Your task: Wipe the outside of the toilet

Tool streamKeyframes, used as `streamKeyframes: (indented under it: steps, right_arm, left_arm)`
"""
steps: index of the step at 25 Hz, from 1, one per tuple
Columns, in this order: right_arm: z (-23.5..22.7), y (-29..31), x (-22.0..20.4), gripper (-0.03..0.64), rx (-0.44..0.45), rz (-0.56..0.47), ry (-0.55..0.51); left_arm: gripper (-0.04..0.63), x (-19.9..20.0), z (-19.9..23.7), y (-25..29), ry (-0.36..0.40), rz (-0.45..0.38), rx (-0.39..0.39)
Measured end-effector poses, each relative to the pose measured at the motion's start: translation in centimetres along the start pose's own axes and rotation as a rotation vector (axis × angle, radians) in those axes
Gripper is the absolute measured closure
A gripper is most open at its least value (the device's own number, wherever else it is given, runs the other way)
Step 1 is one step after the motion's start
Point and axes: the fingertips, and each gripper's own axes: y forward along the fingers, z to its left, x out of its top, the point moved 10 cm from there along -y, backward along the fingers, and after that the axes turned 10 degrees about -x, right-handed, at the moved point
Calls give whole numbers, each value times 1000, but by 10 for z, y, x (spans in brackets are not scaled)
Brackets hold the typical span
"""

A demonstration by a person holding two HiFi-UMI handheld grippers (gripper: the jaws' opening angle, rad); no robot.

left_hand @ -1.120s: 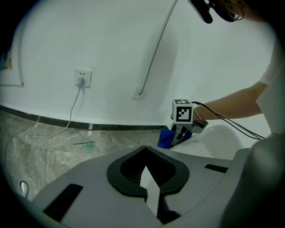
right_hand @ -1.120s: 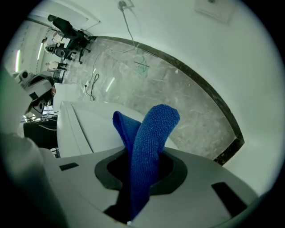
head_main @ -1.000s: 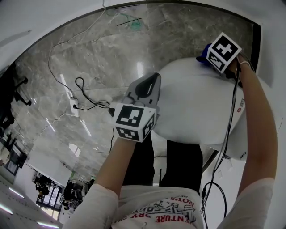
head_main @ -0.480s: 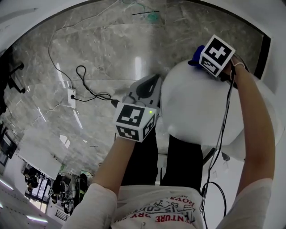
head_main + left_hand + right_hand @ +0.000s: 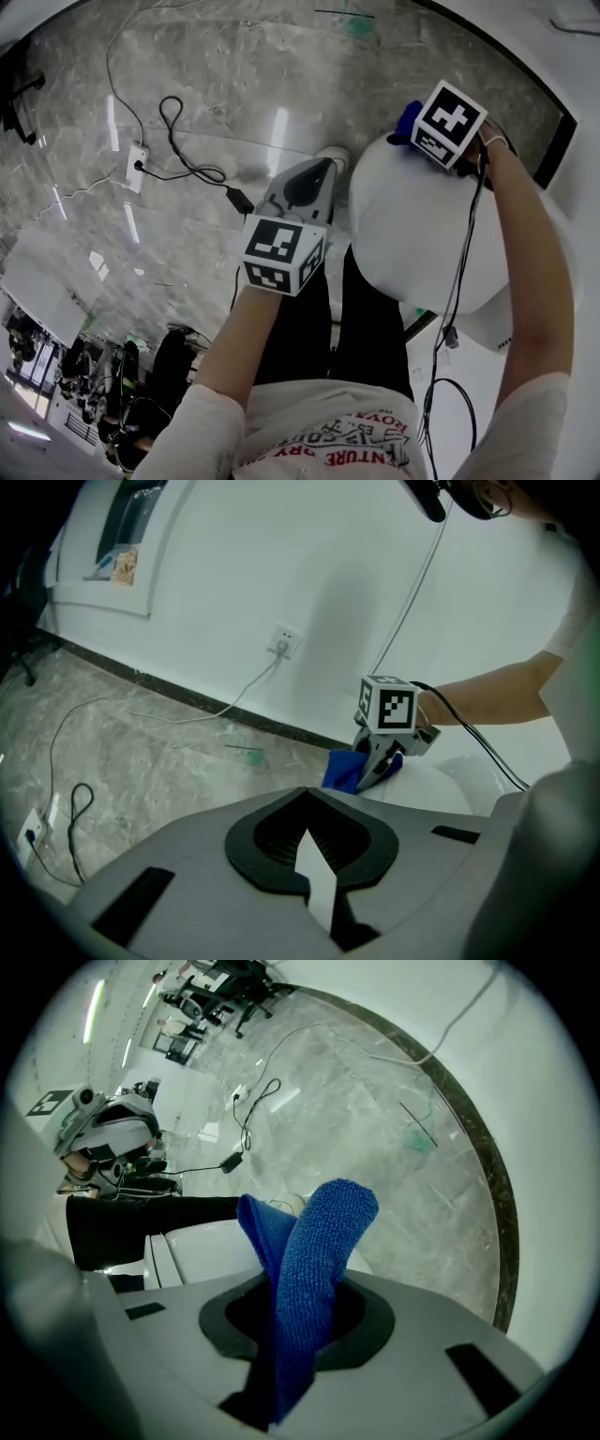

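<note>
The white toilet (image 5: 422, 234) fills the centre right of the head view, its closed lid smooth and rounded; its far edge is cut off by the frame. At the lid's upper rim lies a blue terry cloth (image 5: 403, 120), looped and nubbly in the right gripper view (image 5: 314, 1269). The right claw (image 5: 412, 131) is clamped tight on that cloth, and the folds hide the tips. The left claw (image 5: 314, 178) hangs just left of the lid, its jaws drawn together on nothing, with only a pale sliver between them (image 5: 309, 855). Each claw carries a black-and-white marker cube. Below, red print on the person's shirt reads "ENTURE", the rest illegible. The glossy grey marbled floor (image 5: 206, 122) carries a power strip (image 5: 136, 159) and a black cable (image 5: 183, 169).
</note>
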Motion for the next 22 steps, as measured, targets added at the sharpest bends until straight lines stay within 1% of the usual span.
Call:
streamKeyframes:
  steps: [4, 7, 11, 15, 19, 22]
  right_arm:
    - [28, 4, 28, 534, 33, 2, -94]
    - [52, 10, 48, 534, 31, 38, -196]
    - [86, 20, 71, 534, 46, 79, -300]
    - [121, 36, 89, 534, 19, 129, -385]
    - [151, 50, 99, 534, 14, 174, -453]
    - [171, 59, 106, 534, 24, 190, -486]
  left_arm:
    - [590, -27, 8, -17, -59, -32, 41]
    - [591, -46, 14, -32, -92, -48, 63]
    - [589, -73, 22, -52, -141, -96, 100]
    - [591, -103, 28, -71, -184, -136, 138]
    - [590, -126, 32, -92, -227, -181, 177]
    - [591, -143, 36, -104, -257, -196, 220]
